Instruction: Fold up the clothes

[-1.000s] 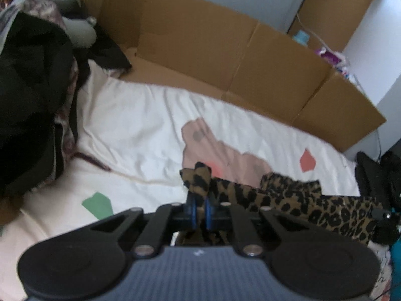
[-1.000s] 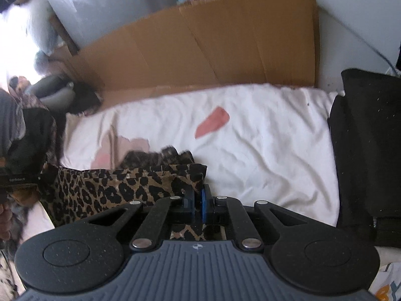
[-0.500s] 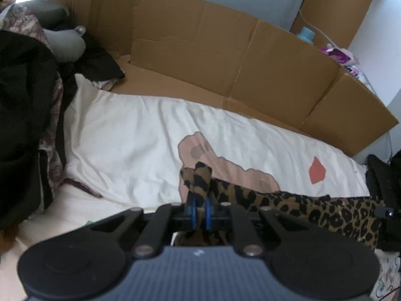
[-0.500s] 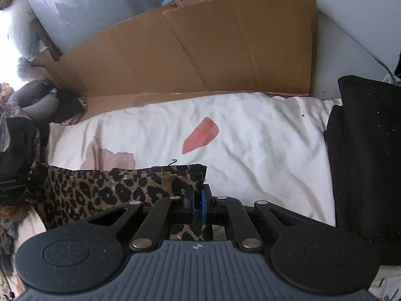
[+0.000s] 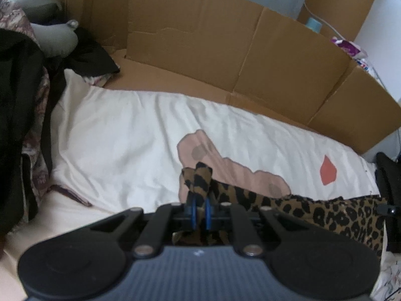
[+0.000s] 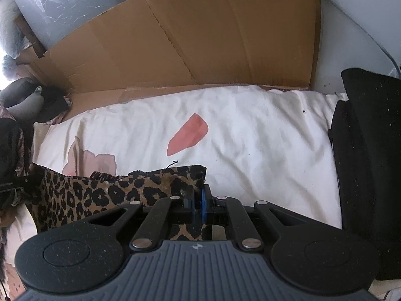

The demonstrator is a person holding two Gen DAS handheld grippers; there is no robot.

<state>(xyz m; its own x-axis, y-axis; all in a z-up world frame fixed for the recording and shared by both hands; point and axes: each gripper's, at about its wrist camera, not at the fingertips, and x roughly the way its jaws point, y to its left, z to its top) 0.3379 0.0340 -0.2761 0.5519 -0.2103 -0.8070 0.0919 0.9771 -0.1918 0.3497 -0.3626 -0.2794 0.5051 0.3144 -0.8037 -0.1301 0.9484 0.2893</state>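
Note:
A leopard-print garment (image 5: 313,213) hangs stretched between my two grippers over a white sheet (image 5: 130,135). My left gripper (image 5: 199,208) is shut on one corner of it, and a bunch of the cloth sticks up between the blue pads. In the right wrist view the same leopard-print garment (image 6: 105,193) runs off to the left, and my right gripper (image 6: 198,205) is shut on its other corner. The cloth's top edge is pulled fairly straight. Its lower part is hidden behind the gripper bodies.
A cardboard wall (image 5: 225,50) stands along the far side of the sheet. Dark clothes (image 5: 17,105) are piled at the left, and a black fabric block (image 6: 368,155) lies at the right. The sheet carries pink (image 5: 200,150) and red (image 6: 188,135) printed patches.
Both grippers moved forward and down toward the sheet with the garment. Its bunched, rumpled top edge has been drawn out straighter between them.

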